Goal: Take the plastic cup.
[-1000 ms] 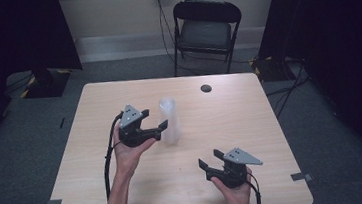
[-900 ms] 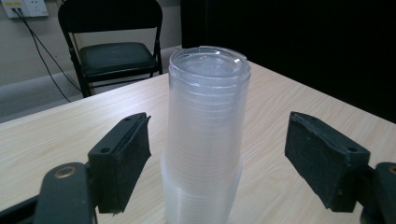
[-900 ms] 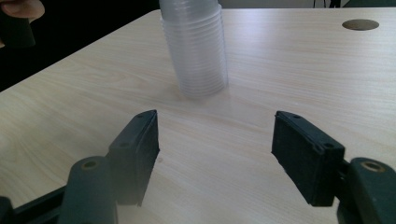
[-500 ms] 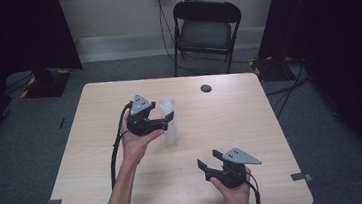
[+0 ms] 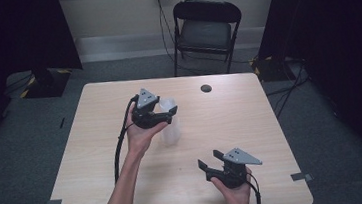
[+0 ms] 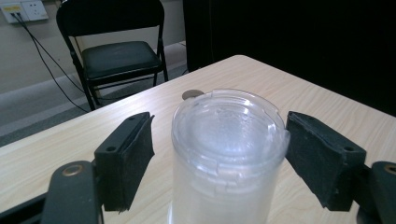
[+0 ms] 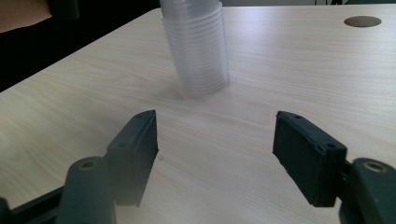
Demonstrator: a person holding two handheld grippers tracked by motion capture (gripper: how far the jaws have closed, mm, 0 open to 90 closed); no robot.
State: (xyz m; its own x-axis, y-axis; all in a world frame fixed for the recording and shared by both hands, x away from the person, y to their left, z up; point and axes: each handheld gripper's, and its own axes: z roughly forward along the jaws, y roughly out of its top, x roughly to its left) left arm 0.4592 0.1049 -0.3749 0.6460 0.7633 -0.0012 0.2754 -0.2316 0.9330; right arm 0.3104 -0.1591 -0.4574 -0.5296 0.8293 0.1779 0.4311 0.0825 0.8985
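I see a pale wood table [image 5: 127, 187] on grey carpet, a black folding chair [image 5: 205, 27] at twelve o'clock, and no legible writing. My left gripper [image 5: 169, 114], jaws just narrowing, straddles the stack of clear cups [image 5: 171, 133] at mid-table without pressing. My right gripper [image 5: 210, 160] gapes at five o'clock. Its view reveals the stacked rims [image 7: 198, 51].

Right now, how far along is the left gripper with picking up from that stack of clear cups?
Done: the left gripper has reached the stack of clear cups and brackets its top. In hand: its jaws have just been closing, yet the left gripper view shows gaps between both pads and the top cup, so no grip yet. Left: pinching and lifting a cup off. The right gripper waits open near the table edge.
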